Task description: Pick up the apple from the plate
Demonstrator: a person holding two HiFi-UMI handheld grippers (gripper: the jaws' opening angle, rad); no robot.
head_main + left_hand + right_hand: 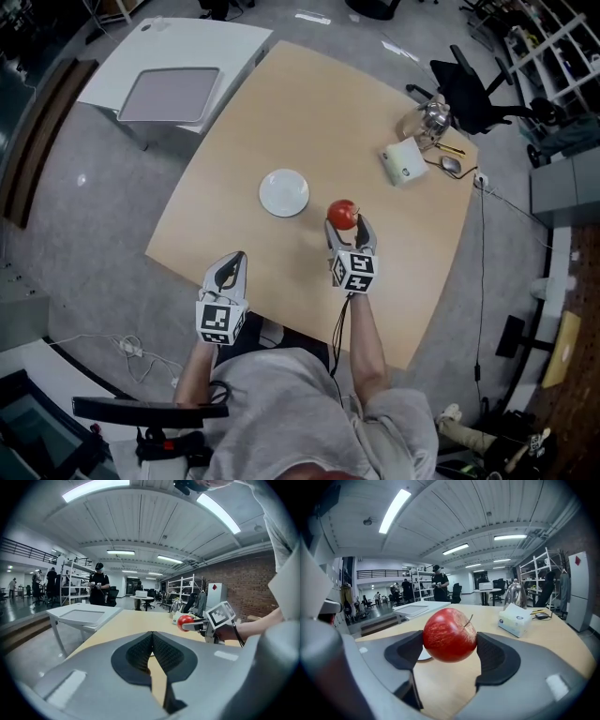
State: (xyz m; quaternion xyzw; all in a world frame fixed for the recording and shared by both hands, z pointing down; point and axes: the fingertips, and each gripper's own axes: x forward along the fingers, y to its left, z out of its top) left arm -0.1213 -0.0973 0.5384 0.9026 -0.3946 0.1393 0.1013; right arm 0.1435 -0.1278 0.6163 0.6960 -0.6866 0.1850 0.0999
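Now right gripper [348, 225] is clamping apple [450, 635] between jaws; plate [283, 192] is lying left of it; left gripper [236, 259] jaws are pressing together.

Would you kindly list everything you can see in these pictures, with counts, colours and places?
table: one, light wood, centre.
plate: one, white, mid-table, empty.
apple: one, red, held just right of the plate.
tissue box: one, white, table's far right.
kettle: one, silvery, behind the tissue box.
side table: one, white, far left.
office chair: one, black, past the far corner.
left gripper: one, grey, shut, empty.
right gripper: one, grey, shut on the apple.
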